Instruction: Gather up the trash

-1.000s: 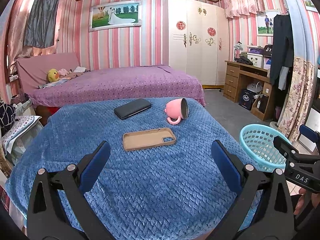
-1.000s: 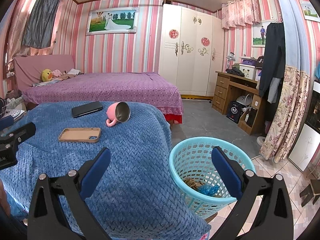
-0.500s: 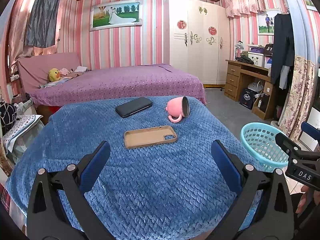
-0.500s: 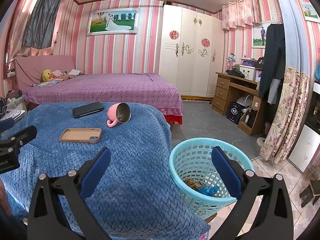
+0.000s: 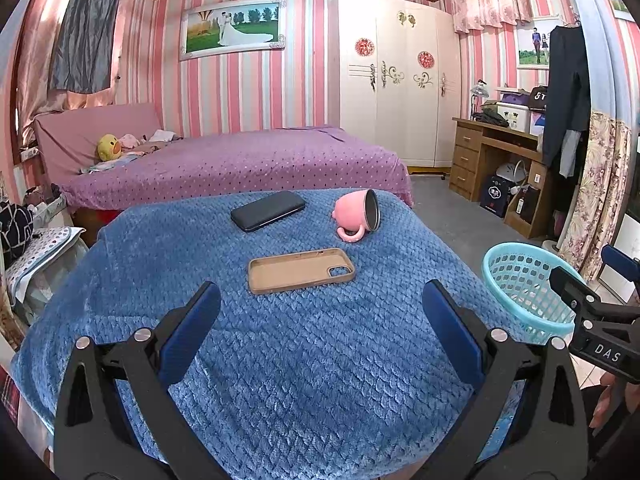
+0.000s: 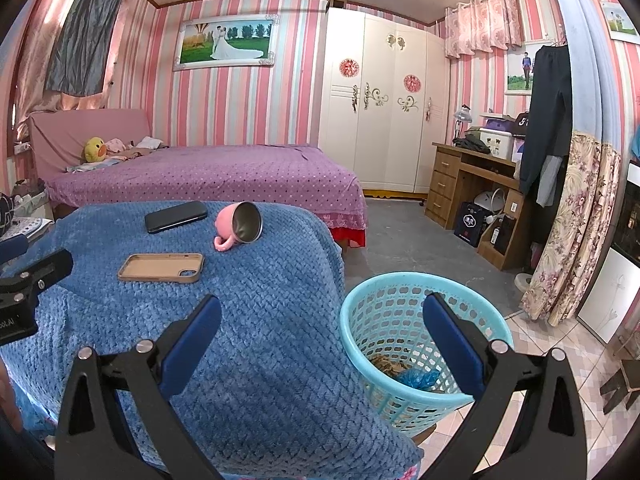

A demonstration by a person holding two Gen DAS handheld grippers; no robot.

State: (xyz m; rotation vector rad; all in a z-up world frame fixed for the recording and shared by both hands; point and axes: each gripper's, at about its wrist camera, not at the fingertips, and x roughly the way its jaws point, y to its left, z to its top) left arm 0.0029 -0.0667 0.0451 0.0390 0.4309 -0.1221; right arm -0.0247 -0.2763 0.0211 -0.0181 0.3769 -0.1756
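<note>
A light blue plastic basket (image 6: 404, 320) stands on the floor at the right of the blue-covered table (image 6: 260, 340); brown and blue trash (image 6: 400, 370) lies in its bottom. The basket also shows in the left wrist view (image 5: 520, 280). My right gripper (image 6: 320, 344) is open and empty, held above the table edge and the basket's near rim. My left gripper (image 5: 320, 332) is open and empty above the table's near part. The right gripper's tip shows in the left wrist view (image 5: 592, 304).
On the blue cover lie a tan phone case (image 5: 300, 270), a black phone (image 5: 268, 210) and a tipped pink mug (image 5: 358, 216). A purple bed (image 5: 240, 164) stands behind, a wooden desk (image 6: 472, 196) and white wardrobe (image 6: 384, 104) at the right.
Both views have shifted very slightly; the table objects sit a little higher in the frames. Both grippers stay open and empty.
</note>
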